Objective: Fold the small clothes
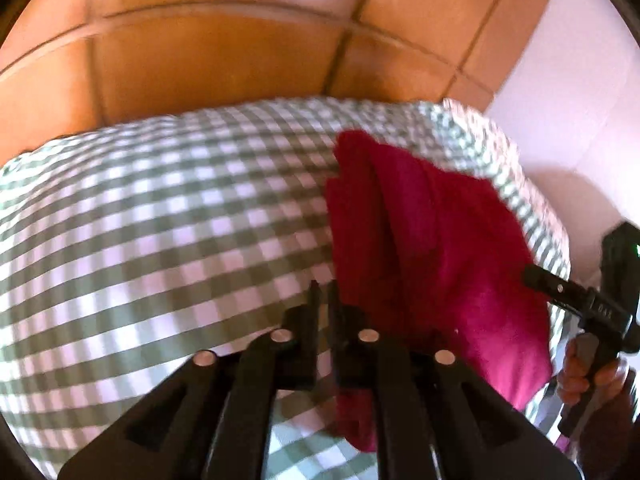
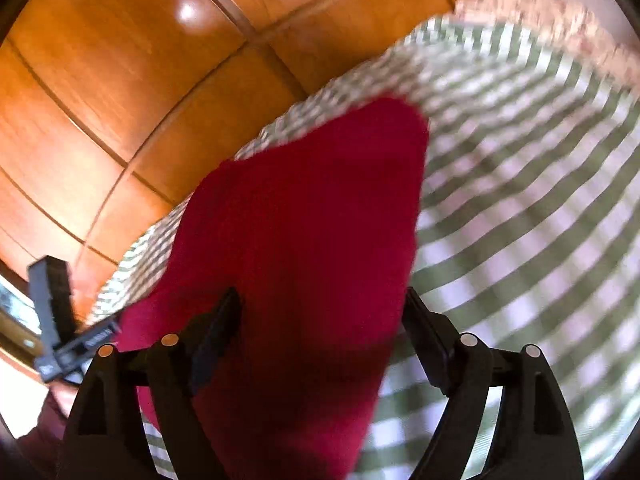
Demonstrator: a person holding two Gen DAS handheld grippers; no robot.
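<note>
A dark red garment (image 1: 420,240) lies in a long folded strip on a green-and-white checked cloth (image 1: 160,220). In the left wrist view my left gripper (image 1: 325,292) is shut just left of the garment's near end. Only checked cloth shows in the thin slit between its fingers, and the red fabric lies against and under its right finger. In the right wrist view my right gripper (image 2: 320,304) stands wide open over the garment (image 2: 300,220). The red strip runs between and beneath its fingers, and the pads do not press on it.
Orange-brown wooden panels (image 1: 220,60) rise behind the checked cloth's far edge, and a white wall (image 1: 580,80) stands to the right. A hand (image 1: 592,372) holds the right gripper's handle. A pink patterned fabric edge (image 2: 540,12) lies at the far side.
</note>
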